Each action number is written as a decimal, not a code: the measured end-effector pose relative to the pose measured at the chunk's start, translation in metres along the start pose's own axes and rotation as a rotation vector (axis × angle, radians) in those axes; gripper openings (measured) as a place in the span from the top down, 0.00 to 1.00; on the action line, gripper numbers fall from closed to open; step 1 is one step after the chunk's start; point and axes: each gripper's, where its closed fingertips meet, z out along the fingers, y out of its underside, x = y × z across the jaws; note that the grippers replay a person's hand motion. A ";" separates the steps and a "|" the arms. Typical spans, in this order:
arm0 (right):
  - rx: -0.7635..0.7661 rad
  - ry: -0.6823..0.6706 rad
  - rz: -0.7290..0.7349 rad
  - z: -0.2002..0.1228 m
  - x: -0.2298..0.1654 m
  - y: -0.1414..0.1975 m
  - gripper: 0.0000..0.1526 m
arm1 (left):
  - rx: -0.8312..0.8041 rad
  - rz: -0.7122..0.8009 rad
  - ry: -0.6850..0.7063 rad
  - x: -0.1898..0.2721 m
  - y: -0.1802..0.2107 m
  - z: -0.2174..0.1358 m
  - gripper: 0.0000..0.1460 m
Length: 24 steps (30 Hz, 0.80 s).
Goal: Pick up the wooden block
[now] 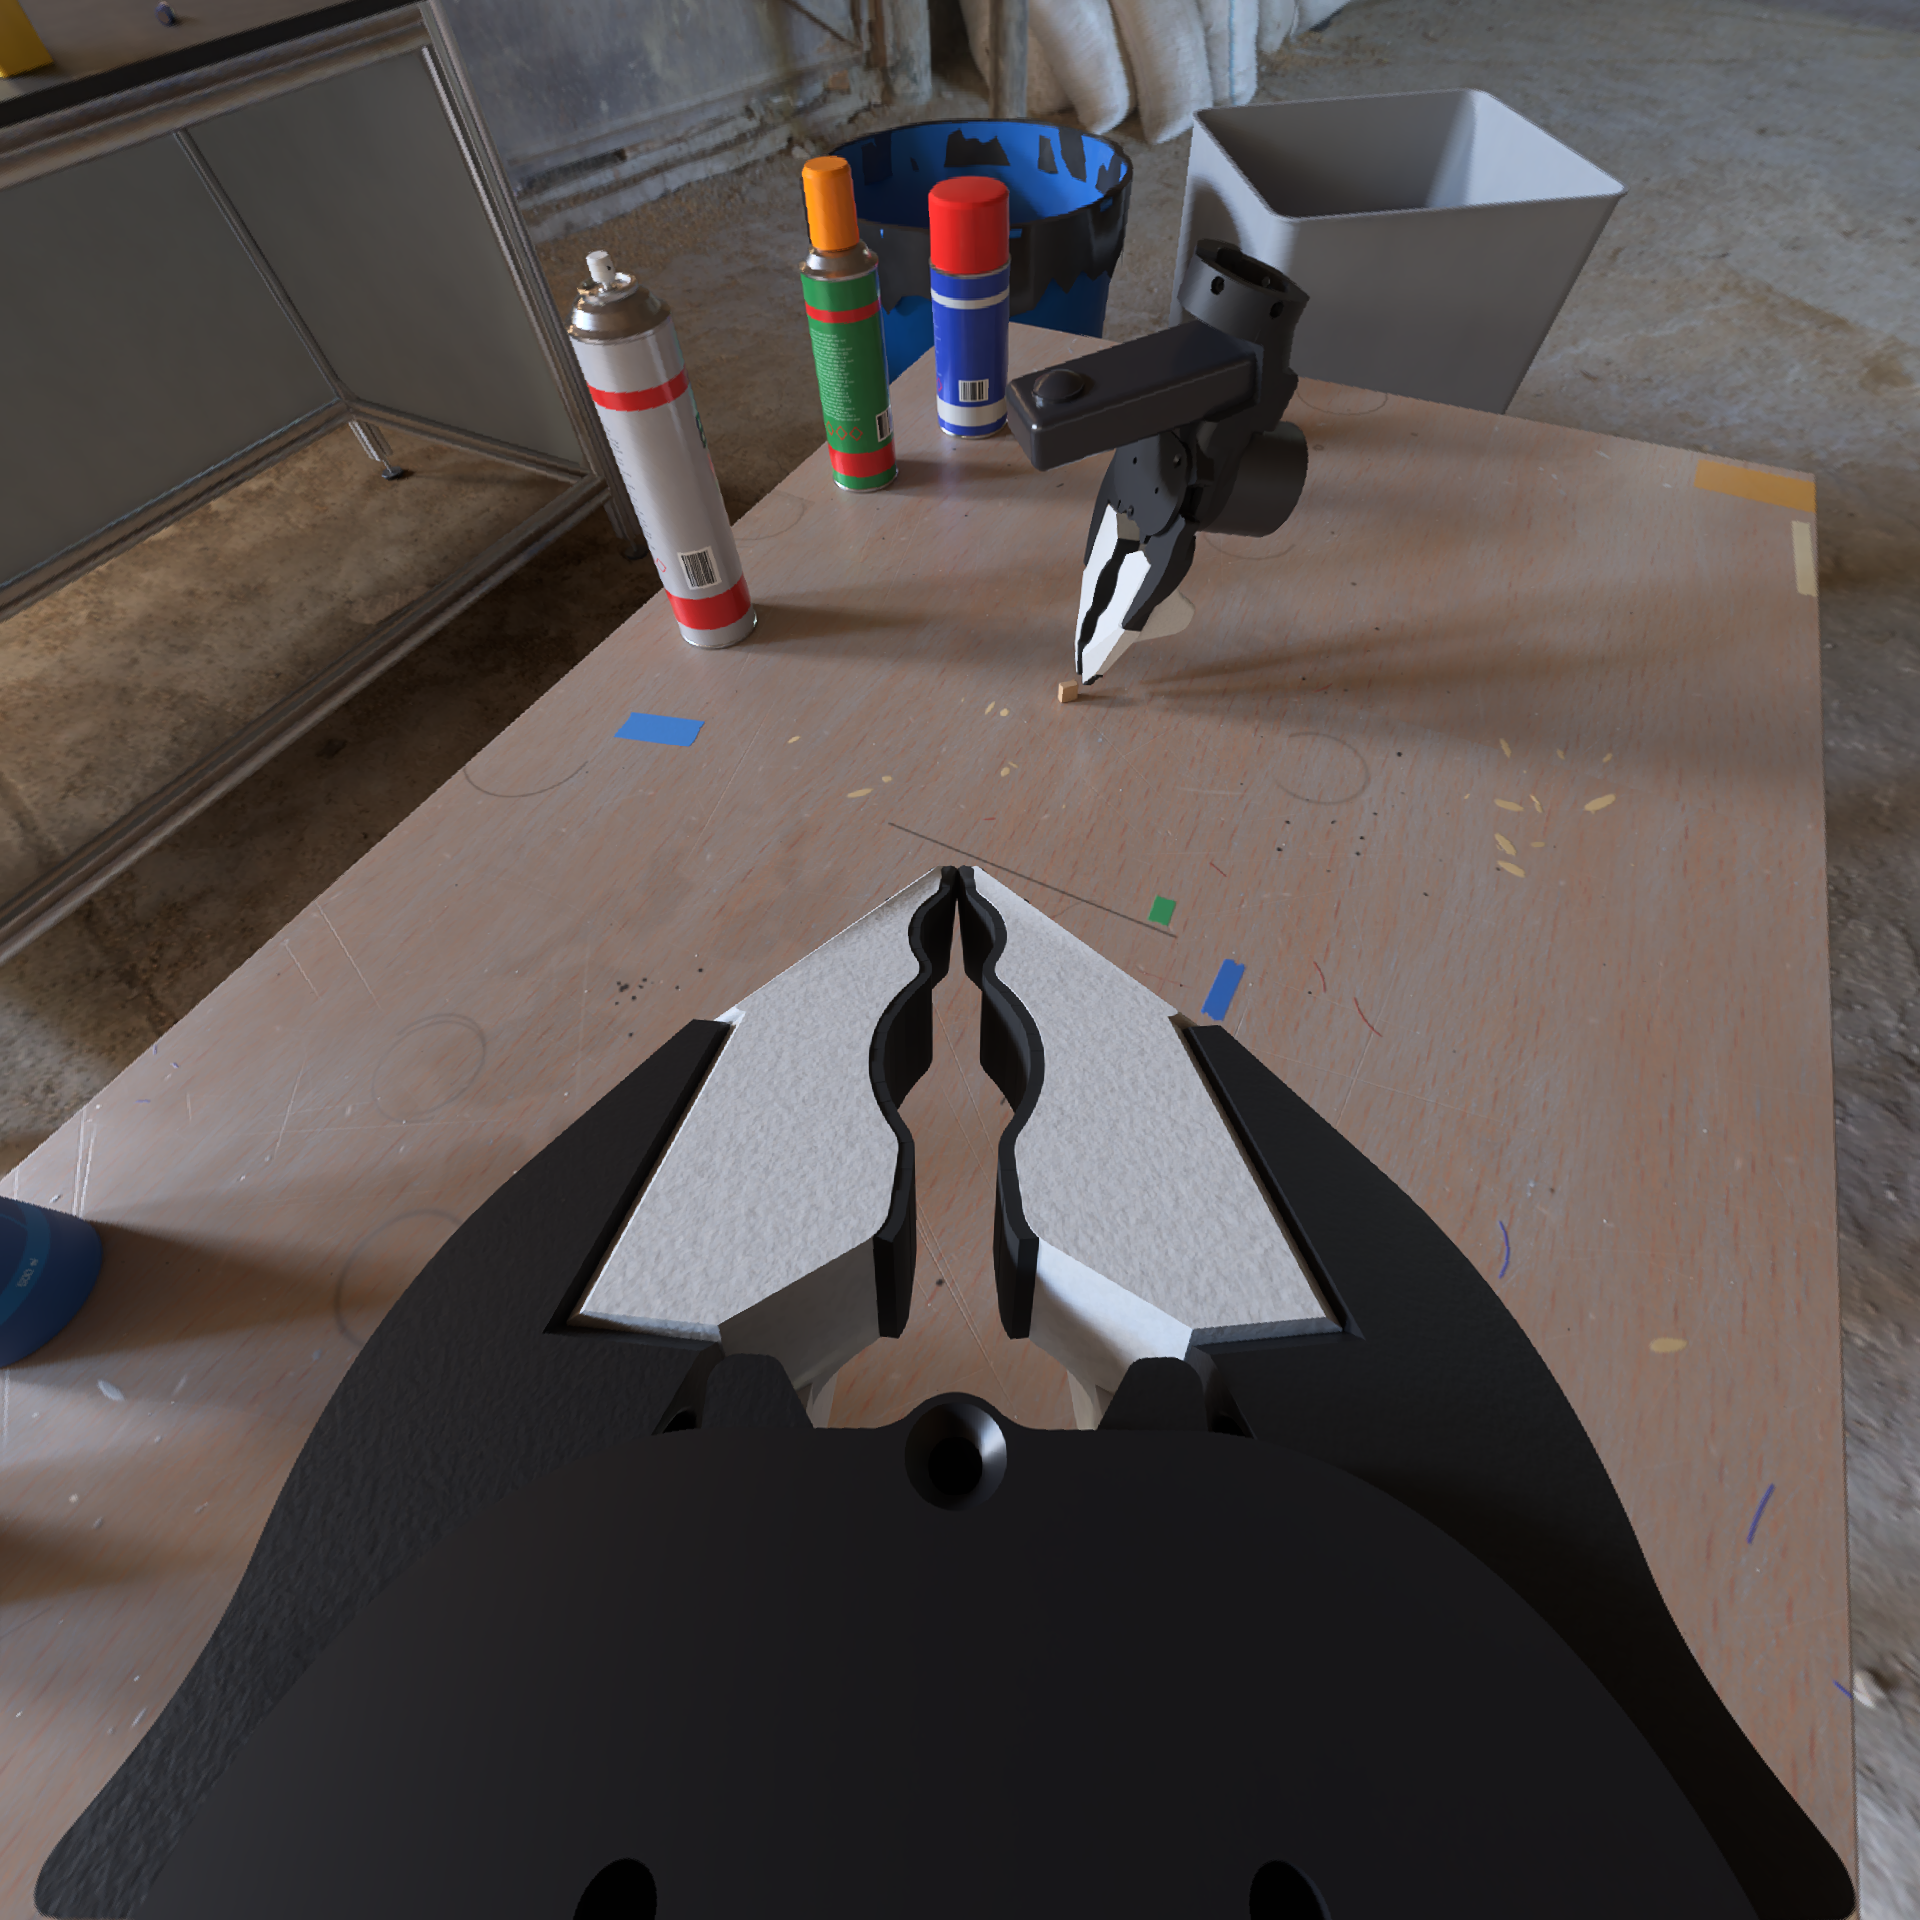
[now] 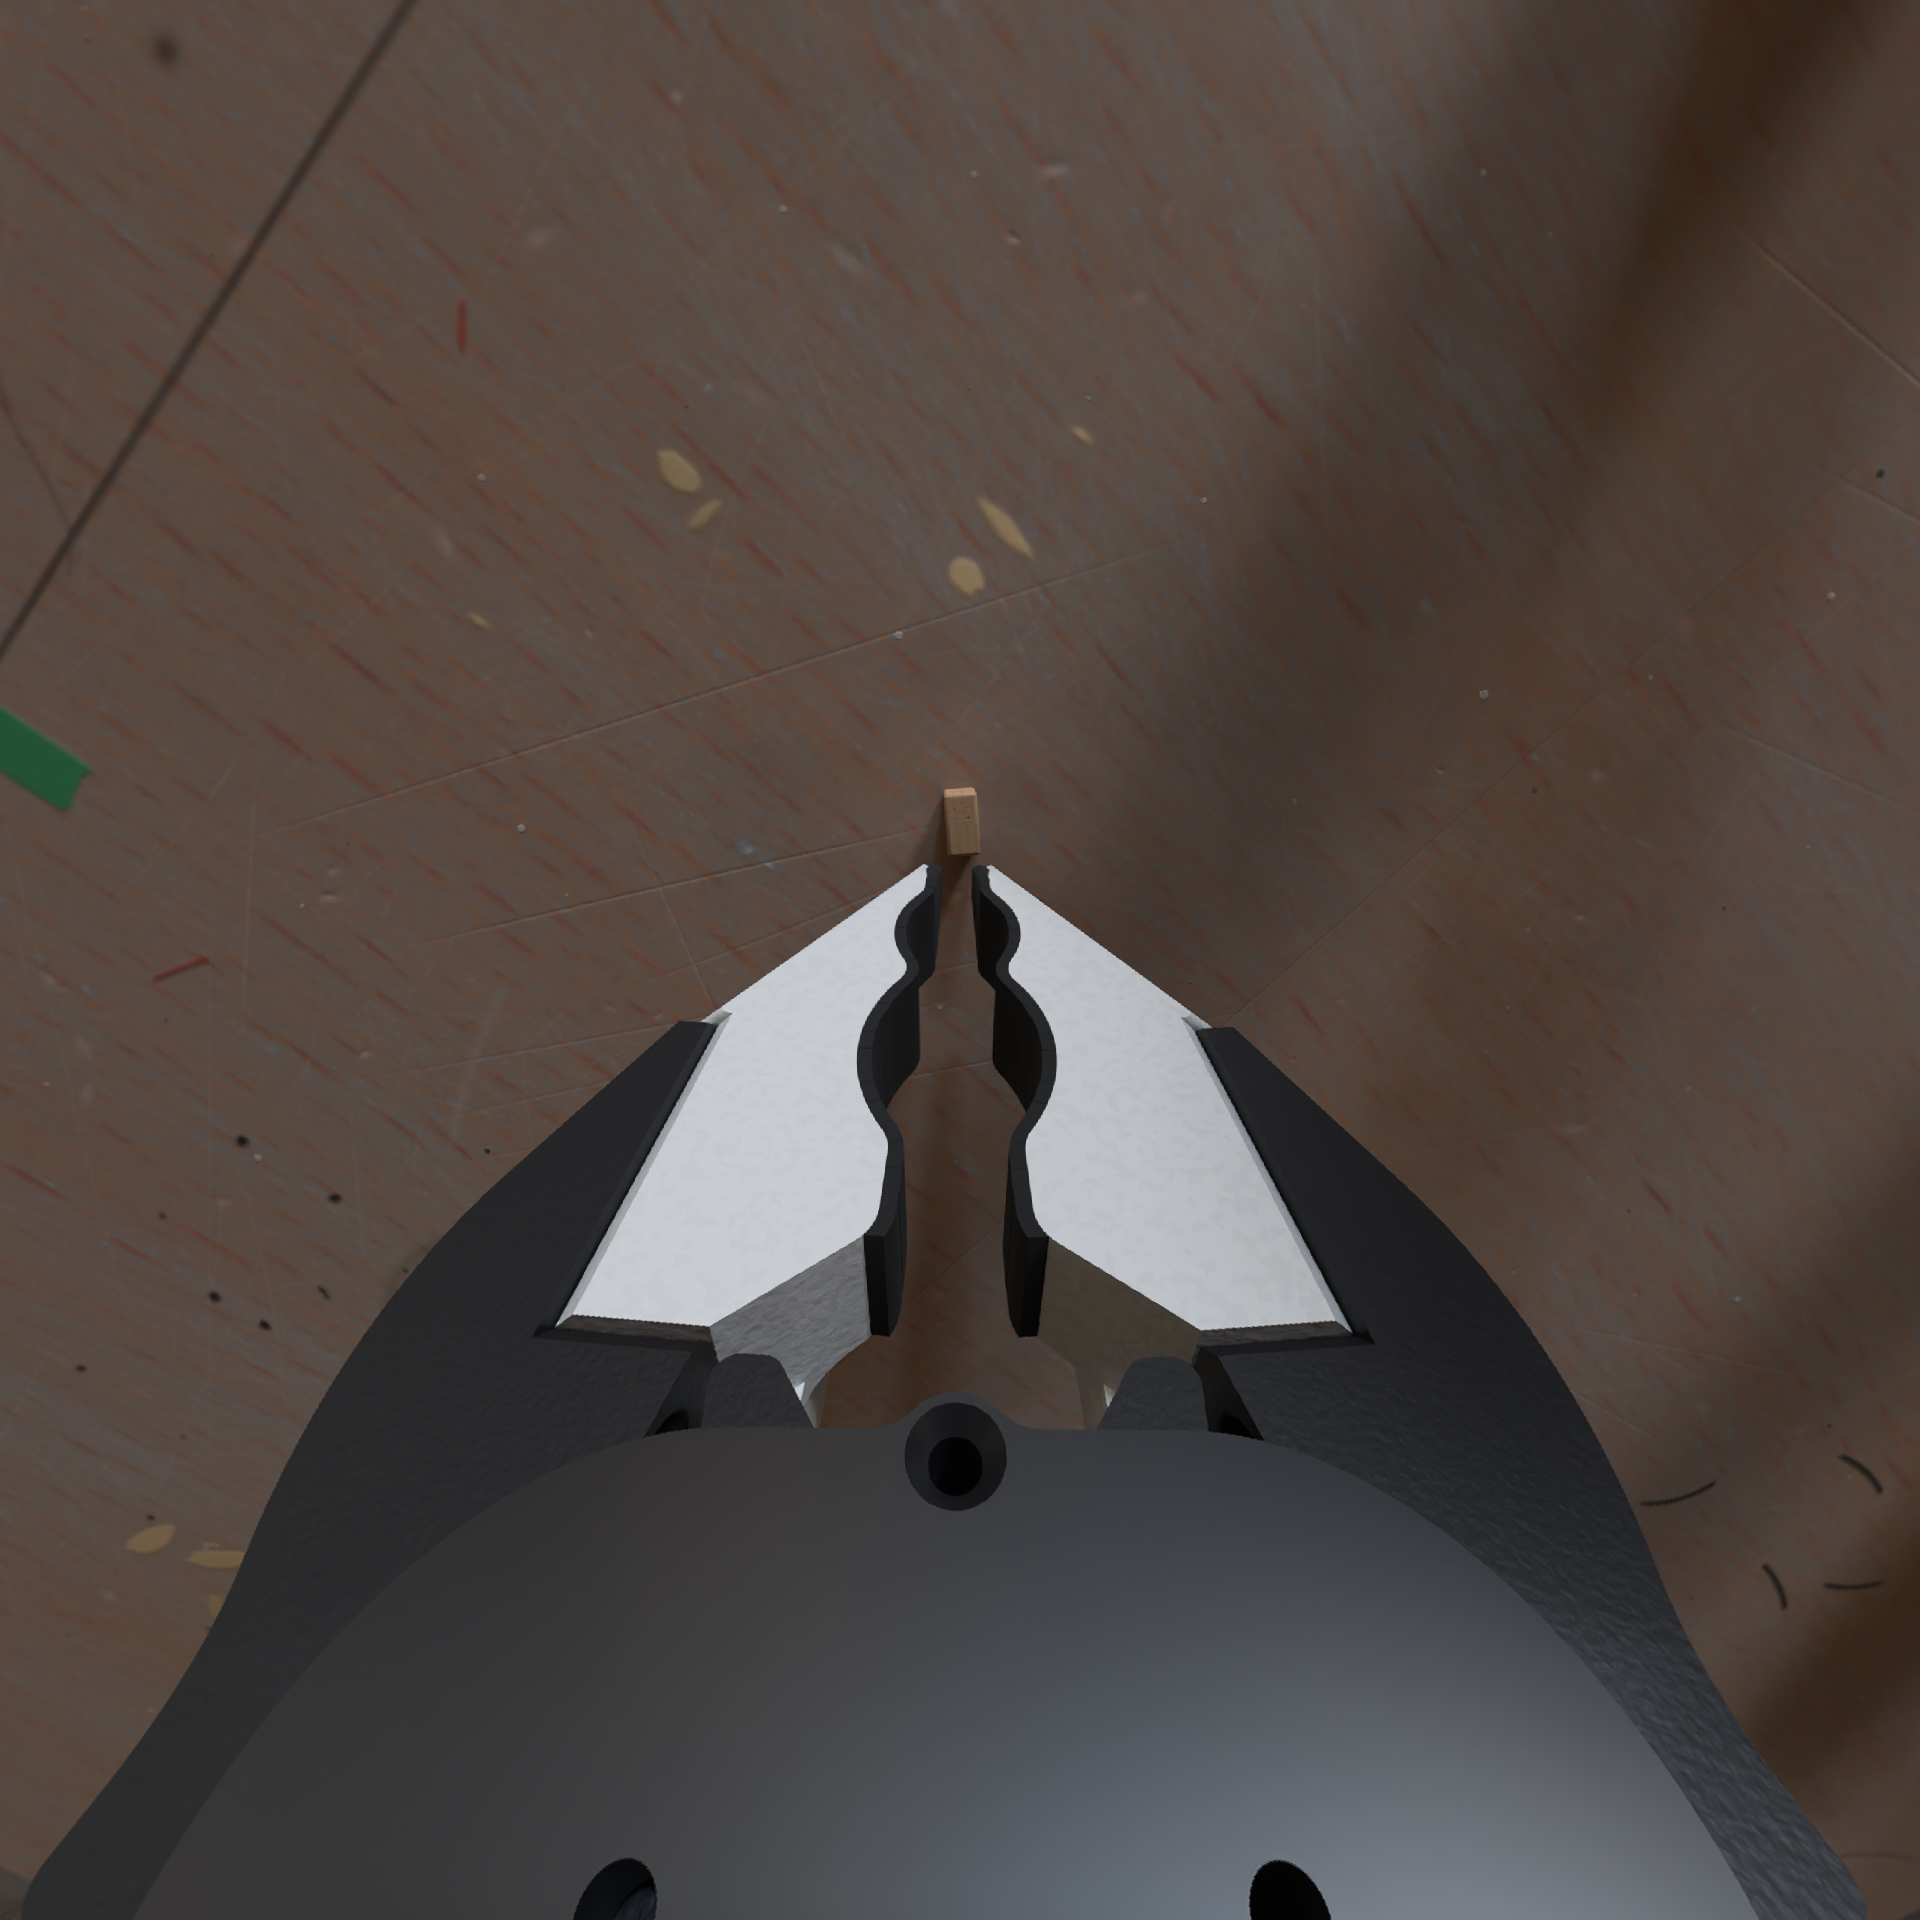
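Observation:
The wooden block [image 2: 962, 821] is a tiny tan piece lying on the plywood table [image 2: 416, 520], just beyond my right gripper's fingertips and not between them. My right gripper [image 2: 958, 873] points down at the table with its jaws a narrow gap apart and nothing in them. In the left wrist view the block [image 1: 1066, 692] lies at the tip of the right gripper [image 1: 1089, 673], far across the table [image 1: 1455, 1039]. My left gripper [image 1: 958, 873] is shut and empty, hovering over the near part of the table, well away from the block.
Three spray cans stand at the far left of the table: a silver one [image 1: 660, 457], a green one [image 1: 847, 332] and a blue one [image 1: 968, 312]. A blue bucket [image 1: 1049, 229] and a grey bin [image 1: 1392, 239] stand behind. A metal-framed cabinet [image 1: 260, 343] is left; a blue object [image 1: 42, 1283] lies at the near left edge.

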 end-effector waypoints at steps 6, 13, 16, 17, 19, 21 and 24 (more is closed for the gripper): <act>0.013 -0.028 0.055 0.002 -0.001 -0.003 0.91 | -0.002 0.001 0.003 0.000 0.000 0.000 1.00; -0.013 -0.030 0.001 -0.001 -0.005 -0.005 0.90 | -0.003 0.002 0.003 0.000 0.000 0.000 1.00; -0.043 -0.034 -0.032 0.000 -0.006 -0.003 0.88 | -0.005 0.000 0.003 0.000 0.001 0.001 1.00; -0.046 -0.040 -0.039 0.001 -0.006 -0.003 0.87 | -0.005 0.000 0.003 0.000 0.001 0.001 1.00; -0.051 -0.057 -0.045 0.002 -0.006 -0.003 0.86 | -0.007 0.002 0.004 0.000 0.001 0.001 1.00; -0.068 -0.058 -0.048 0.003 -0.005 -0.001 0.85 | -0.008 0.004 0.004 0.001 0.001 0.002 1.00; -0.096 -0.049 -0.057 0.008 -0.002 0.000 0.85 | -0.012 0.004 0.005 0.000 0.001 0.003 1.00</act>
